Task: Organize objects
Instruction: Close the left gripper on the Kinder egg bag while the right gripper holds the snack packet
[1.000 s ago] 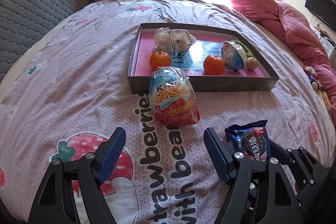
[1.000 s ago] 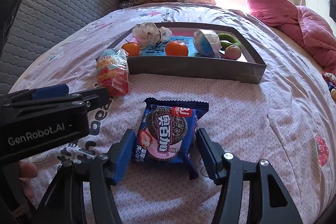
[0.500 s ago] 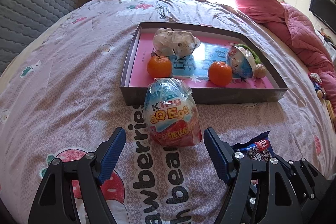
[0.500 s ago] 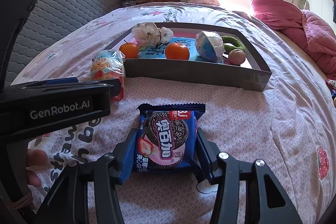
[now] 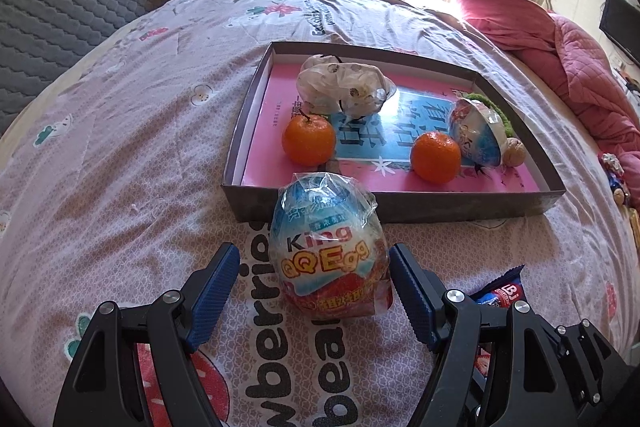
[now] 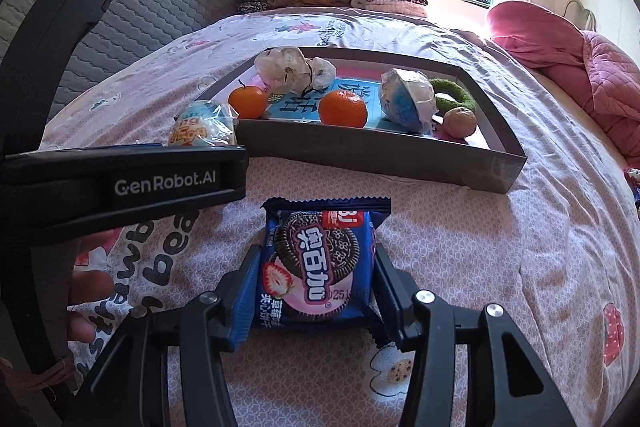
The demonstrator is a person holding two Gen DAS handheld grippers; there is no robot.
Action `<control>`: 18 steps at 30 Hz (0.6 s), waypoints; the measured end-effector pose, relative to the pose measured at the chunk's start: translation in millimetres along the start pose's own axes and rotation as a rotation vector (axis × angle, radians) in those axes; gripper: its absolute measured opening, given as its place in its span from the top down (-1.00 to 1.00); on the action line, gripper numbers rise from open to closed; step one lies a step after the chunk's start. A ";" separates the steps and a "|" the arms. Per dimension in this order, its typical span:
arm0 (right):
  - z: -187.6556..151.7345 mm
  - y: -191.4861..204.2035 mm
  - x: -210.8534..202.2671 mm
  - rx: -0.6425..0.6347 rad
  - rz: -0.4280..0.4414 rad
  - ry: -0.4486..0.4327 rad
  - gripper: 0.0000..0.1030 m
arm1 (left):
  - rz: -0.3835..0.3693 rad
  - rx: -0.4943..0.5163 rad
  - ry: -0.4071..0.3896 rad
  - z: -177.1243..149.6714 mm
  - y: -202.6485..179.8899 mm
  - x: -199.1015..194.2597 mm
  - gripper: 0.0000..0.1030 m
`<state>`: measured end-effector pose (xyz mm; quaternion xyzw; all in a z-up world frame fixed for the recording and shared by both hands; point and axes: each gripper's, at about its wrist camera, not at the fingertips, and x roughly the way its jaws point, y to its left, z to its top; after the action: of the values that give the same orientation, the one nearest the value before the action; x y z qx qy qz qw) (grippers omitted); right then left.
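Left wrist view showed the bed (image 5: 120,155) carrying a shallow grey box (image 5: 400,207) that held two oranges and wrapped snacks. Just in front of its near wall stood the wrapped toy egg (image 5: 330,247), between the spread jaws of the left gripper (image 5: 314,281). Beside it, the right gripper (image 6: 312,279) had its jaws pressed against both sides of the cookie packet (image 6: 318,259).
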<state>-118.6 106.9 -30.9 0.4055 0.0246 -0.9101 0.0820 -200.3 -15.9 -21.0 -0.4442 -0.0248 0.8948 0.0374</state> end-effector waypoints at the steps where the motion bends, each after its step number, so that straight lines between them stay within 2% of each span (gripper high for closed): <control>1: 0.7 0.2 0.7 0.000 0.001 0.000 -0.01 | 0.001 -0.003 0.002 0.8 -0.1 1.6 -0.51; 14: 7.7 -0.9 6.8 -0.003 0.006 -0.002 -0.01 | -0.026 -0.024 0.011 5.9 5.7 14.3 -0.48; 15: 7.9 -1.4 7.4 -0.002 0.008 -0.001 -0.01 | -0.027 -0.022 0.011 5.9 5.4 14.6 -0.45; 18: 9.2 -1.7 8.6 -0.001 0.010 -0.001 -0.01 | -0.028 -0.013 0.004 5.3 3.5 13.5 -0.20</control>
<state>-131.3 106.5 -31.2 0.4052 0.0230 -0.9098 0.0870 -212.9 -18.2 -28.8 -0.4459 -0.0366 0.8931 0.0469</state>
